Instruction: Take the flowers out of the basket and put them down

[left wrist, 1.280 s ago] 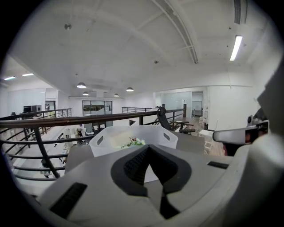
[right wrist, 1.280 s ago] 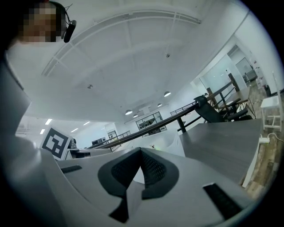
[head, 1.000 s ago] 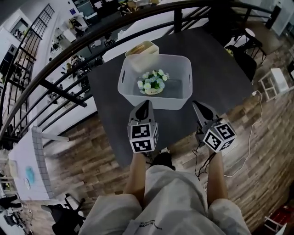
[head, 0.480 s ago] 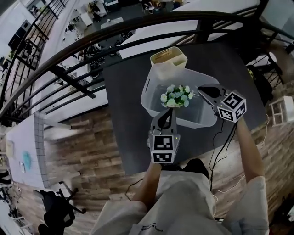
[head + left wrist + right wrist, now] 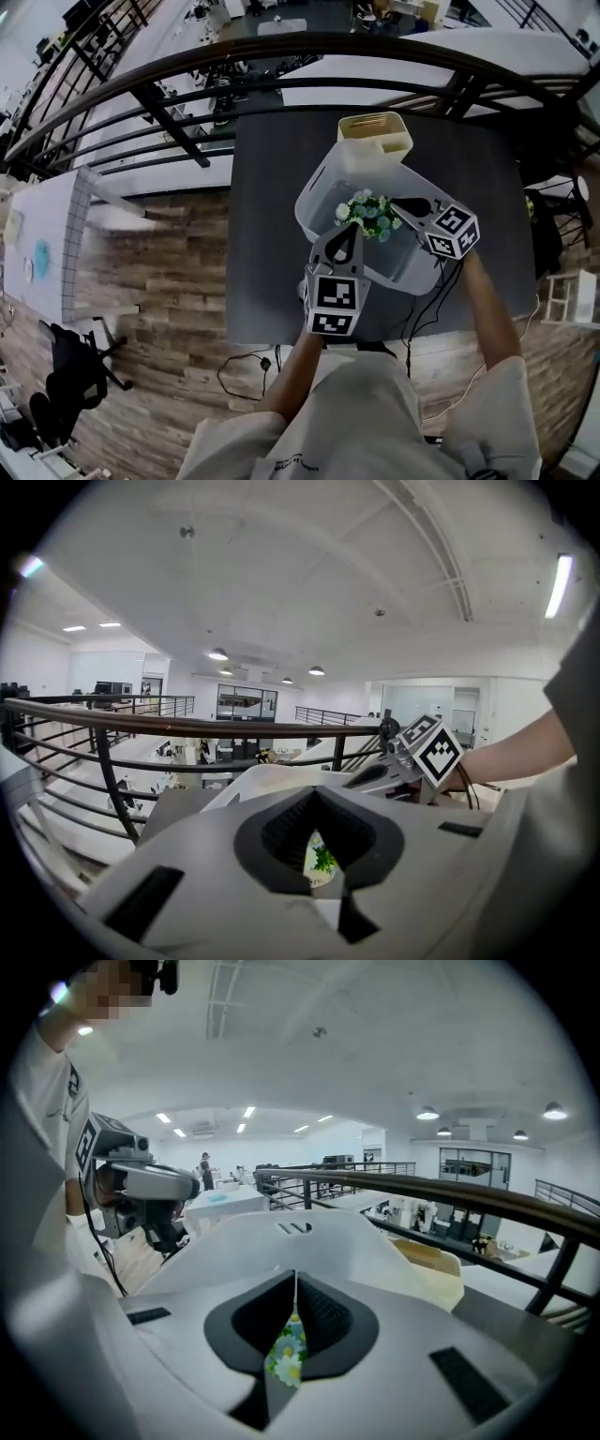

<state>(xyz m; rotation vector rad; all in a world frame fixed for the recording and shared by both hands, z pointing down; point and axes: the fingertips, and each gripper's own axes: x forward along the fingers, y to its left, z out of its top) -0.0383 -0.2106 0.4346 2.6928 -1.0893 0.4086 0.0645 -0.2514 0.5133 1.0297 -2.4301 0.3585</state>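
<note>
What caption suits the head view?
A white plastic basket holds white-green flowers; left tongs and right tongs hover beside them.

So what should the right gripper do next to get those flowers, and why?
Probably open up. The right gripper is close to the flowers, which sit in the basket, but its fingers are shut with nothing between them. They likely need to part before they can close round the bunch.
</note>
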